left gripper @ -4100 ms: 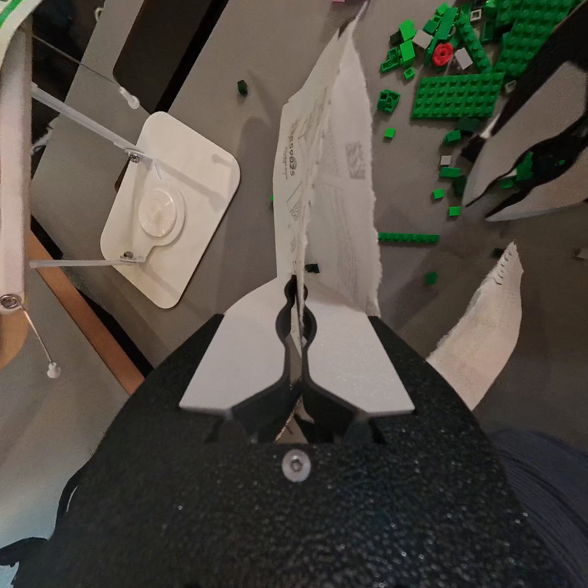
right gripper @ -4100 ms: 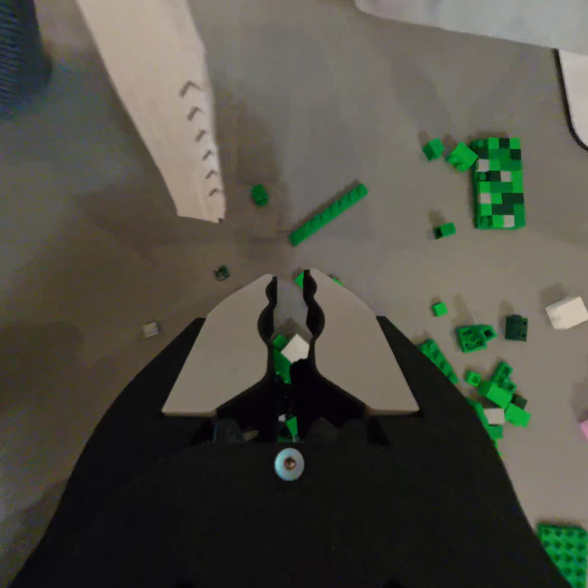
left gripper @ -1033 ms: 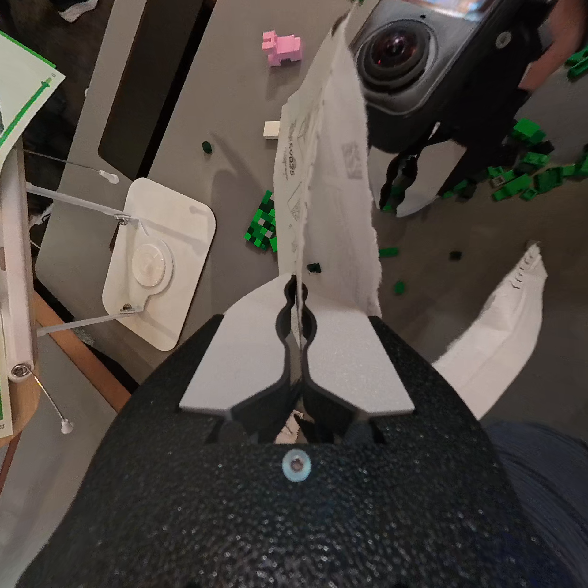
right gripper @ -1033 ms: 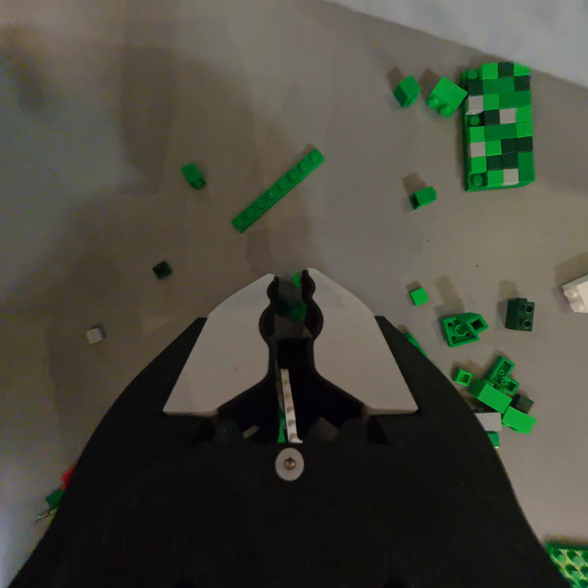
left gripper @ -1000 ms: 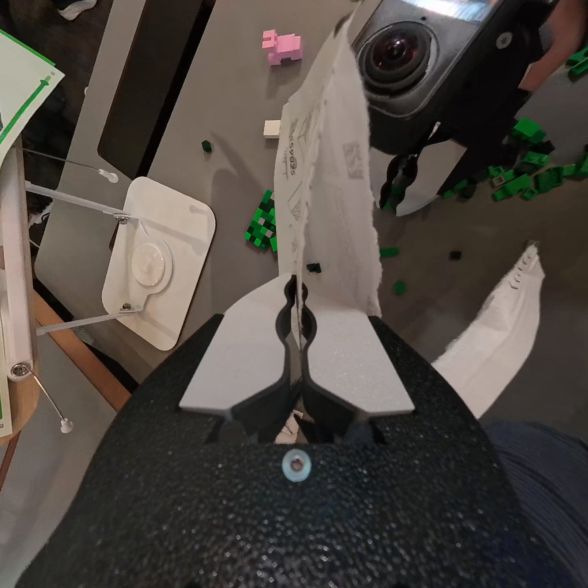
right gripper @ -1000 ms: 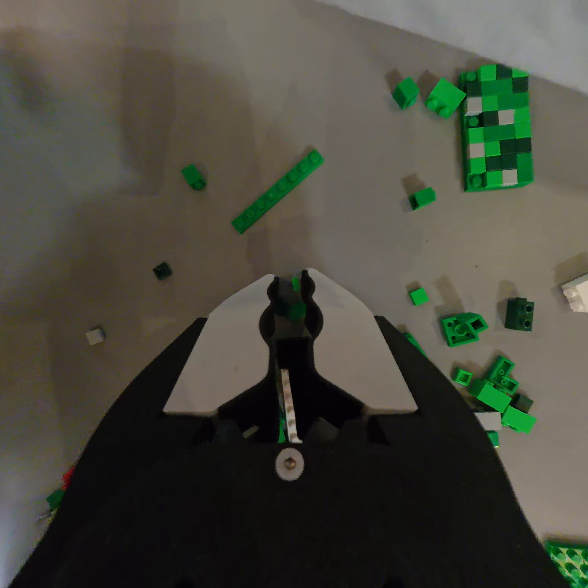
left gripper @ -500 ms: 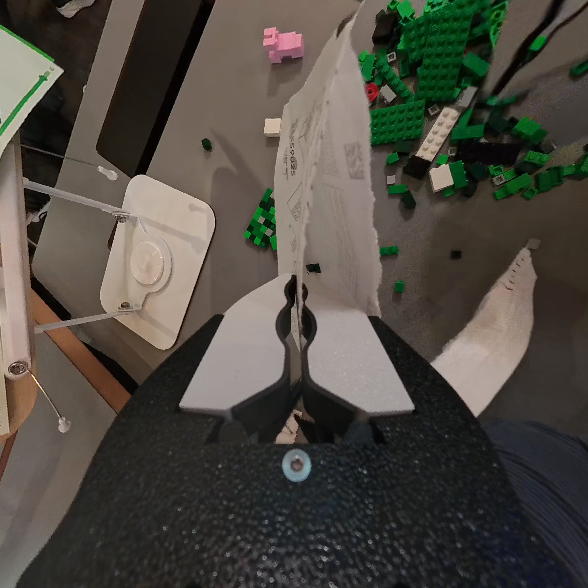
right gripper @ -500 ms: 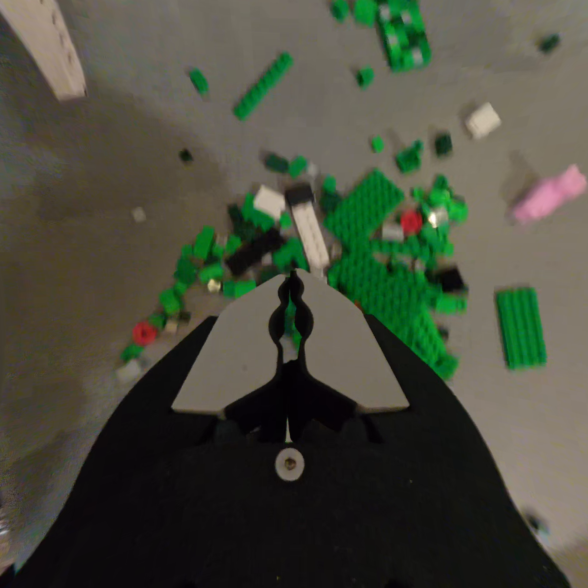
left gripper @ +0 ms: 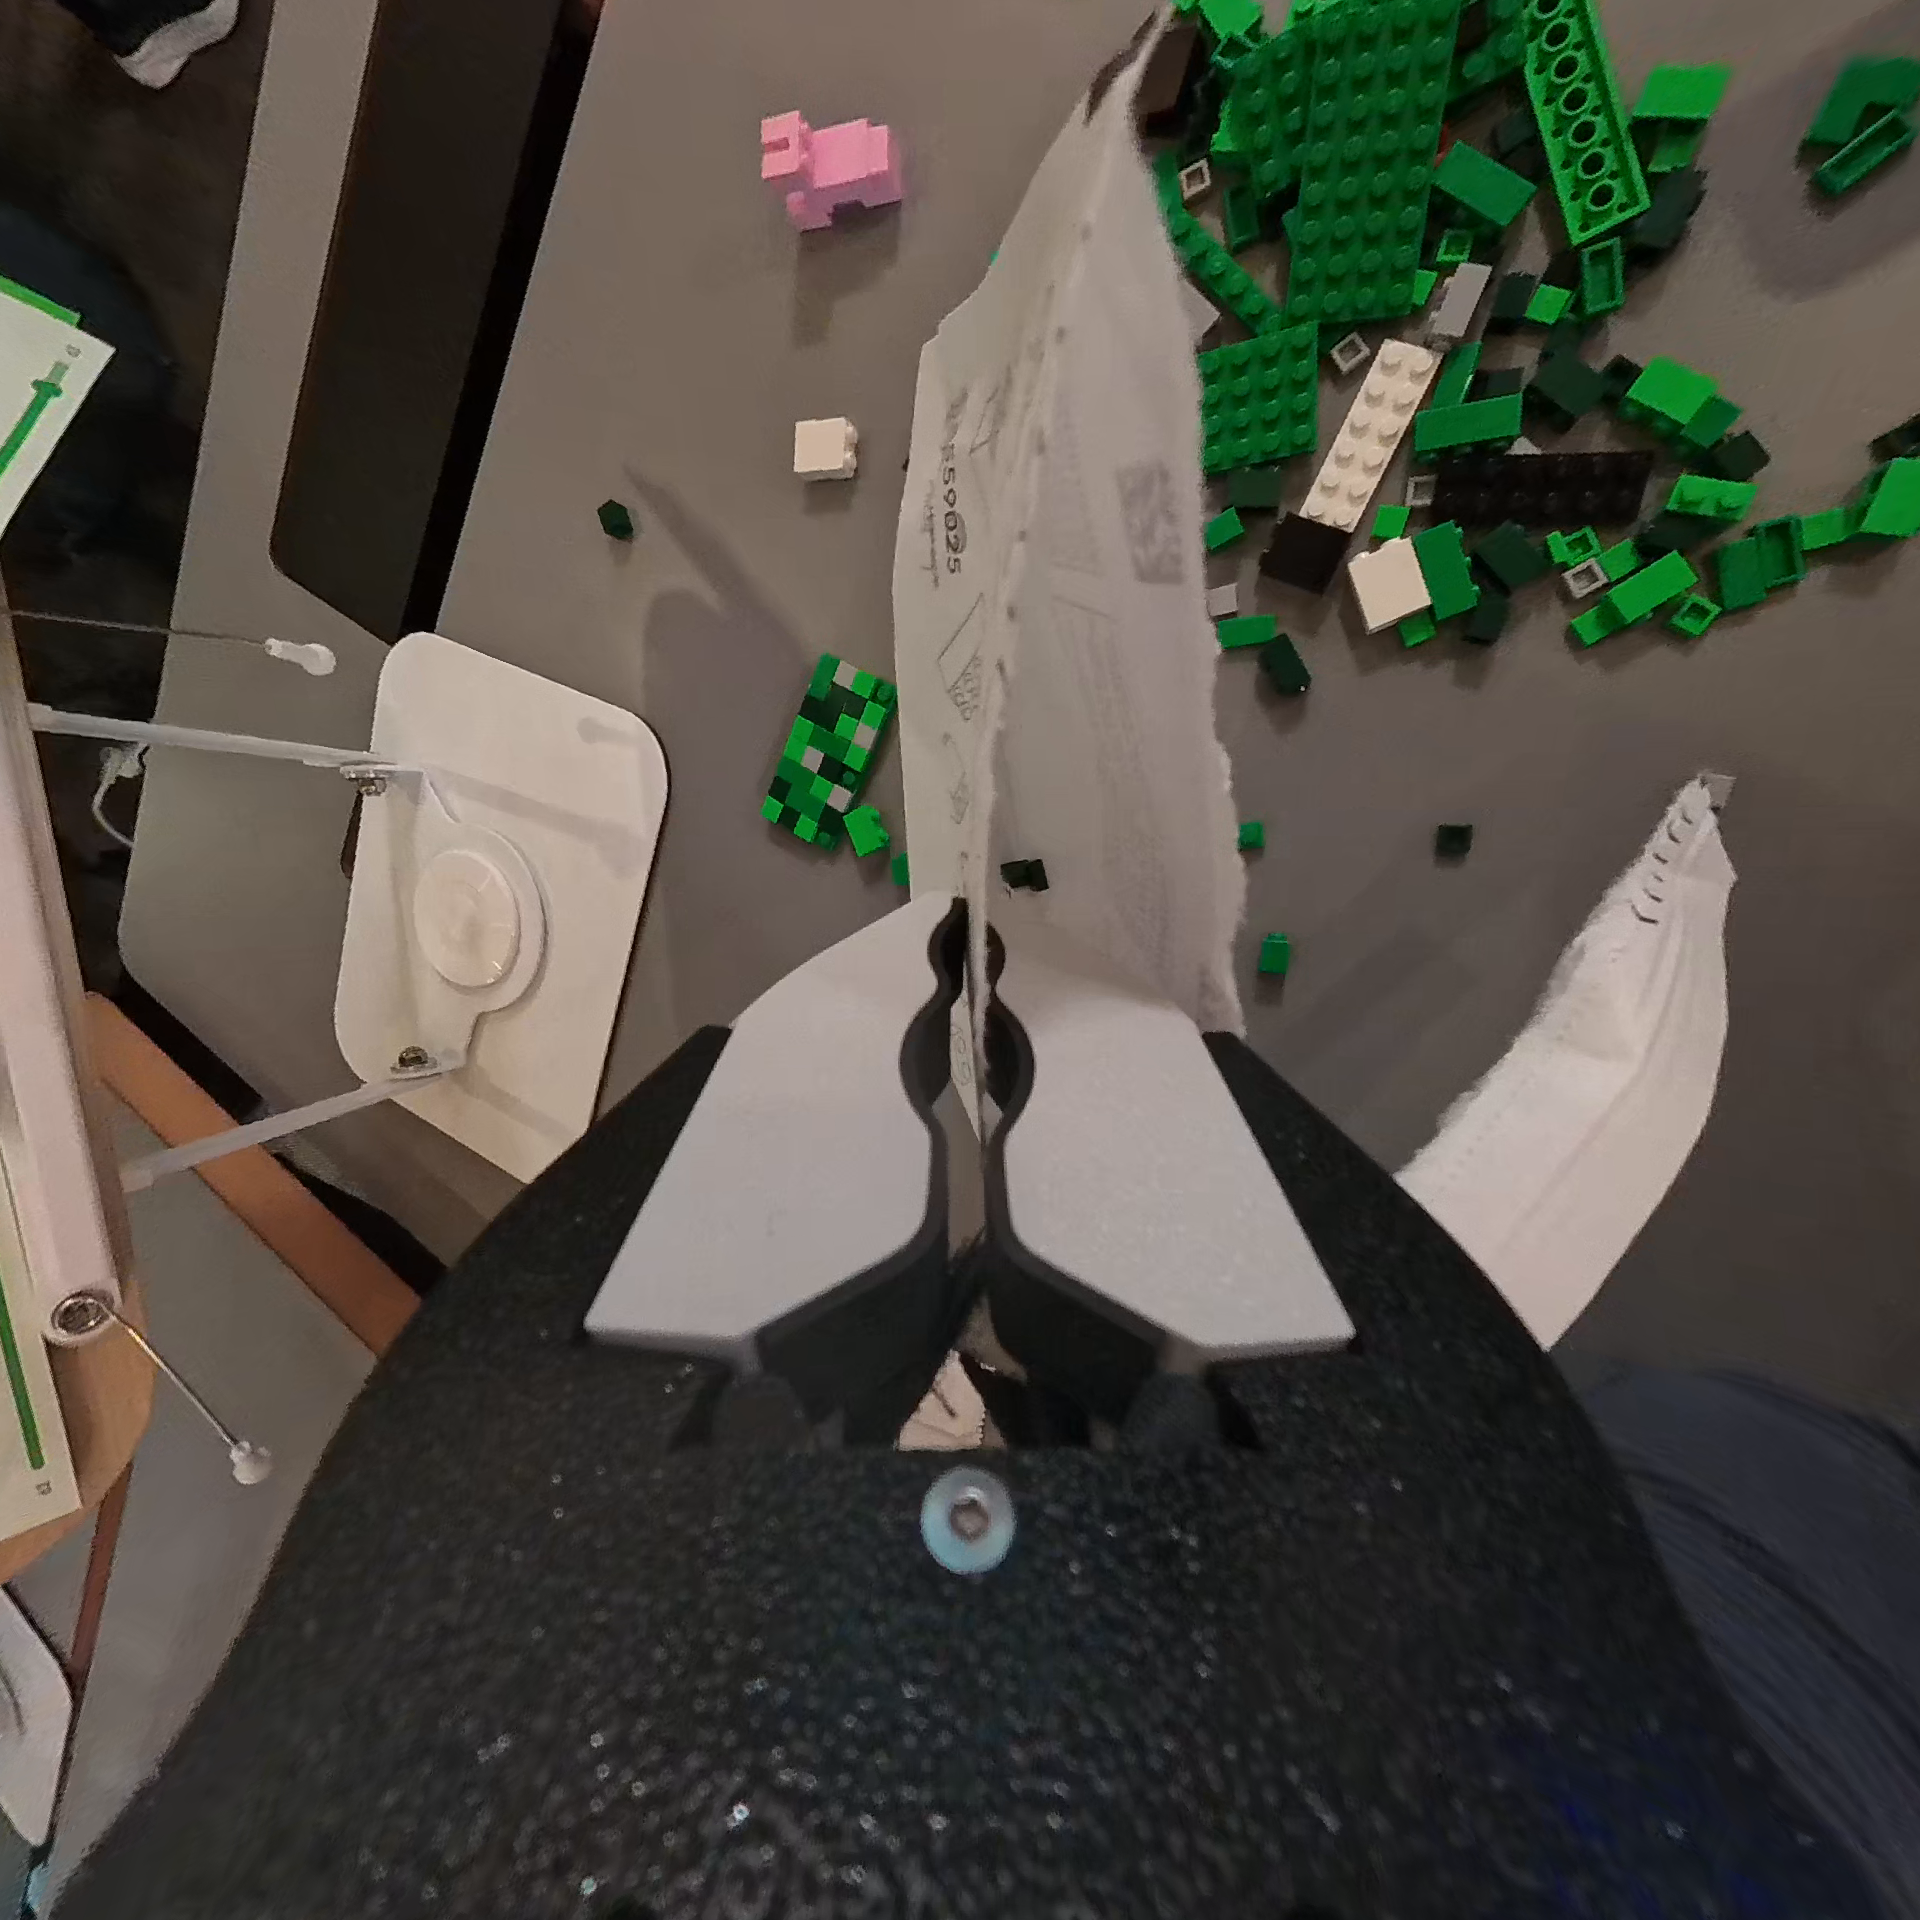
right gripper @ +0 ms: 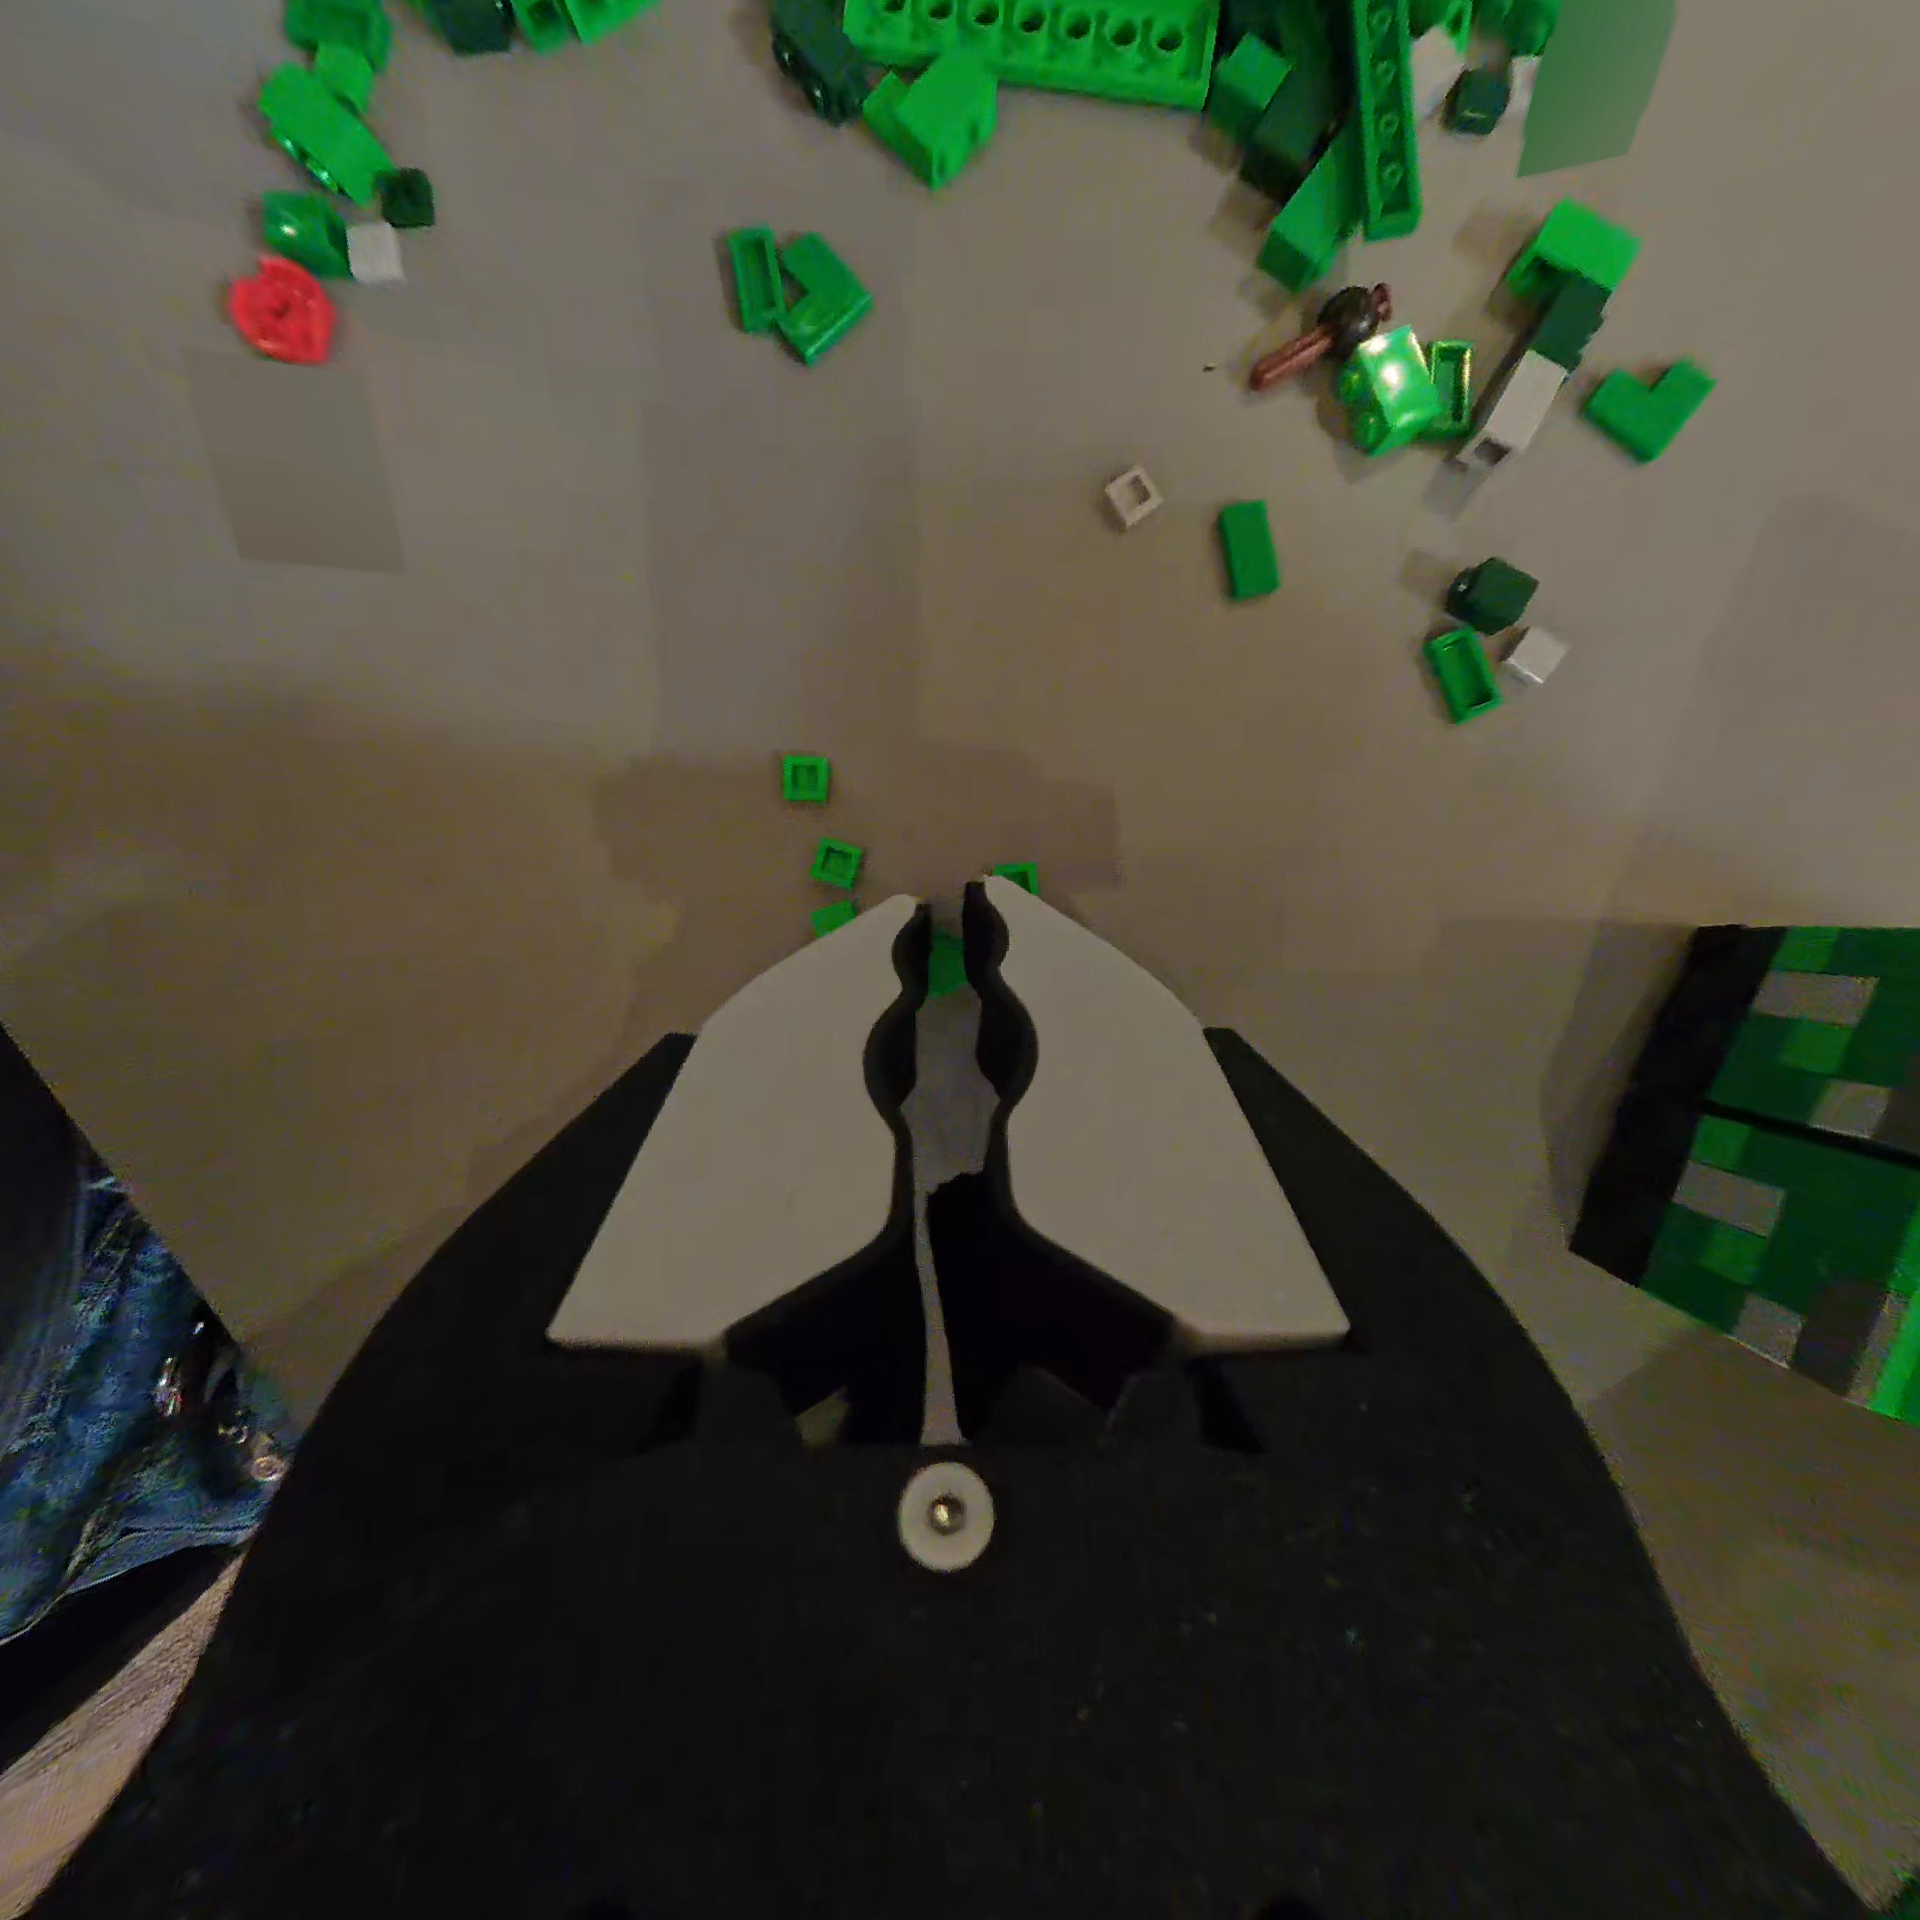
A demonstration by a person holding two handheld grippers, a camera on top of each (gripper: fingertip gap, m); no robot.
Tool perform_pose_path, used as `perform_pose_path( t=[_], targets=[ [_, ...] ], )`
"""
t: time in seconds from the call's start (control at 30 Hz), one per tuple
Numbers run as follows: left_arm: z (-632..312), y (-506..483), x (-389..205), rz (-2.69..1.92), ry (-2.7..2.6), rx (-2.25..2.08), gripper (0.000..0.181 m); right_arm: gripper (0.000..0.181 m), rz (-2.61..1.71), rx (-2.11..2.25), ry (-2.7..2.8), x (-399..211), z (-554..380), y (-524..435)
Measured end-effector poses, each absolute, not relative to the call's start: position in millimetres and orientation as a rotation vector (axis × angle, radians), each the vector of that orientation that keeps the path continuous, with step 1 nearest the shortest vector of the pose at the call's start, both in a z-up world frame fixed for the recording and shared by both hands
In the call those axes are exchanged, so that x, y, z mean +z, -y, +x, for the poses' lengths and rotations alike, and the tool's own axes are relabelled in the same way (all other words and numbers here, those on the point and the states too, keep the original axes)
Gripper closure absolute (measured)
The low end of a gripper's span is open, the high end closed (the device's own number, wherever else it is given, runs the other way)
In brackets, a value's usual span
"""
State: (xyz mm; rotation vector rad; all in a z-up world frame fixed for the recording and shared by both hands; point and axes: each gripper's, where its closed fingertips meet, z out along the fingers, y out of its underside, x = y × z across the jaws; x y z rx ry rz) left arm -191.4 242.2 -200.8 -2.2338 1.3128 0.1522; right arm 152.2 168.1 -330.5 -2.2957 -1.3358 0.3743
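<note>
My left gripper [left gripper: 971,914] is shut on a torn white paper bag [left gripper: 1049,582] with printed markings and holds it upright above the grey table [left gripper: 707,436]. A second flap of the bag [left gripper: 1579,1060] hangs to the right. My right gripper [right gripper: 943,914] is low over the table with its jaws a narrow gap apart. A small green tile [right gripper: 945,964] shows between its tips; I cannot tell whether they touch it. More small green tiles [right gripper: 836,862] lie just ahead.
A pile of green bricks and plates [left gripper: 1455,312] lies at the far right, with a white plate [left gripper: 1371,426], a pink pig figure [left gripper: 831,166] and a checkered green block [left gripper: 831,748]. A white stand base [left gripper: 499,894] sits at the left. A red round piece [right gripper: 281,309] lies far left. The tips of one gripper are about 40 centimetres away from the tips of the other. The right tips stand about 15 centimetres off the red round piece [right gripper: 281,309].
My right gripper has swung away from in front of the left camera to another part of the table, shut and then opened slightly. My left gripper still holds the bag.
</note>
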Motion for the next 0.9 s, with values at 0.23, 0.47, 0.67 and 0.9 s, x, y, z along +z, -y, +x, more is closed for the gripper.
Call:
perform_pose_path(
  t=[0.23,0.47,0.67,0.9],
  targets=[
    [-194.2,-241.9,-199.5,-2.237,-1.296,0.152,0.181,0.169,-2.263,0.415,1.337,-326.6,153.0,-165.7],
    [-193.3,-241.9,-199.9,-2.236,-1.302,0.152,0.181,0.161,-2.182,0.443,1.356,-319.6,148.6,-161.7],
    [-198.1,-242.0,-199.7,-2.247,-1.281,0.153,0.181,0.155,-2.091,0.422,1.417,-307.5,114.7,-173.4],
    [-206.0,-241.5,-197.6,-2.25,-1.244,0.138,0.181,0.159,-2.13,0.149,1.346,-288.1,127.8,-200.4]
  ],
)
